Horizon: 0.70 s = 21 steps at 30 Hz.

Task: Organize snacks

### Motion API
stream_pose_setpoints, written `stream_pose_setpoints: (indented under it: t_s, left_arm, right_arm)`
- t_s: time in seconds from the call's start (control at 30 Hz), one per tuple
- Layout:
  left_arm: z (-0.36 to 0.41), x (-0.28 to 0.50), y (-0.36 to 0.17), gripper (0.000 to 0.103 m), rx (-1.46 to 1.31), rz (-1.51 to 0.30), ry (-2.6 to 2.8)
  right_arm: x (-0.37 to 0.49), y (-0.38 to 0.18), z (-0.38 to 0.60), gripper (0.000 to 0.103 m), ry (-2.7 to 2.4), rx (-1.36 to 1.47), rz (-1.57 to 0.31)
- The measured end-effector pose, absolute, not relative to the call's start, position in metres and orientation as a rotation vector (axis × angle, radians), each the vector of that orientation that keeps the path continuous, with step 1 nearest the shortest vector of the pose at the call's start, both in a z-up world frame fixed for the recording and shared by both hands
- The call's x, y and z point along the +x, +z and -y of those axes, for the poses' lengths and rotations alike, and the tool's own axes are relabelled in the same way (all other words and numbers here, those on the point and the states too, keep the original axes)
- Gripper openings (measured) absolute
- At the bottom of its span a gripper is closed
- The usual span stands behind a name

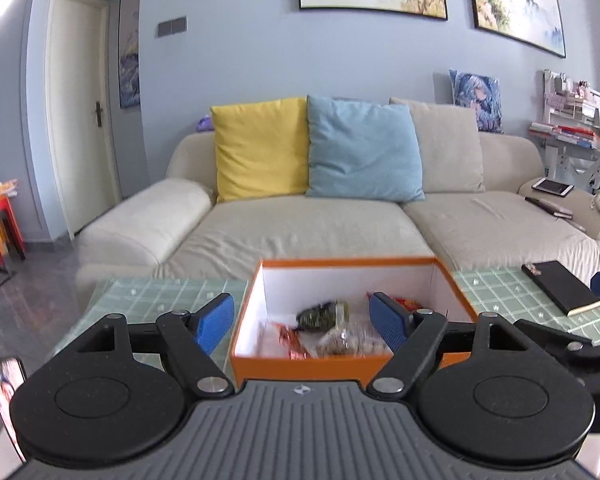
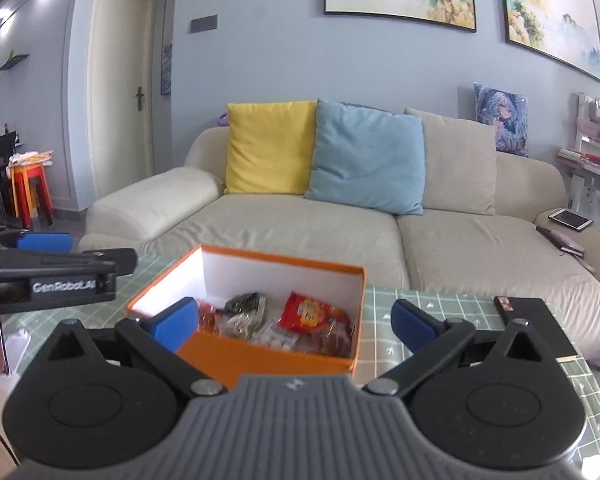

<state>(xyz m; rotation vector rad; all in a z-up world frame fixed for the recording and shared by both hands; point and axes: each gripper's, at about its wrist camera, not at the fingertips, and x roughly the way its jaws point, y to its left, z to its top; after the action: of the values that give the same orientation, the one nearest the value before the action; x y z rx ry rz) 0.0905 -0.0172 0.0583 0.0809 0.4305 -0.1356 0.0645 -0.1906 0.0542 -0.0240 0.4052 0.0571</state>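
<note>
An orange box (image 1: 260, 364) with a white inside stands on the green glass table (image 1: 148, 292); it also shows in the right wrist view (image 2: 268, 360). Several snack packets lie in it: a dark green one (image 1: 318, 314) (image 2: 246, 306), a red one (image 2: 312, 312) and clear bags of small snacks (image 1: 340, 342). My left gripper (image 1: 304, 320) is open and empty, just in front of and above the box. My right gripper (image 2: 290, 322) is open and empty, its blue pads either side of the box's near edge. The left gripper shows at the left in the right wrist view (image 2: 44, 276).
A black notebook (image 1: 560, 286) (image 2: 536, 326) lies on the table's right side. A beige sofa (image 1: 300, 228) with yellow and blue cushions stands behind the table. A phone (image 1: 4, 396) lies at the table's near left. Red stools (image 2: 30, 190) stand far left.
</note>
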Motion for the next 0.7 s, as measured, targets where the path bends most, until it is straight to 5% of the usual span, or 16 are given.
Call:
stream_pose_setpoints:
  t_s: [0.7]
  left_arm:
    - [0.028, 0.087, 0.010, 0.090, 0.172, -0.595, -0.104]
  right_arm:
    - [0.080, 0.004, 0.200, 0.099, 0.036, 0.029, -0.513]
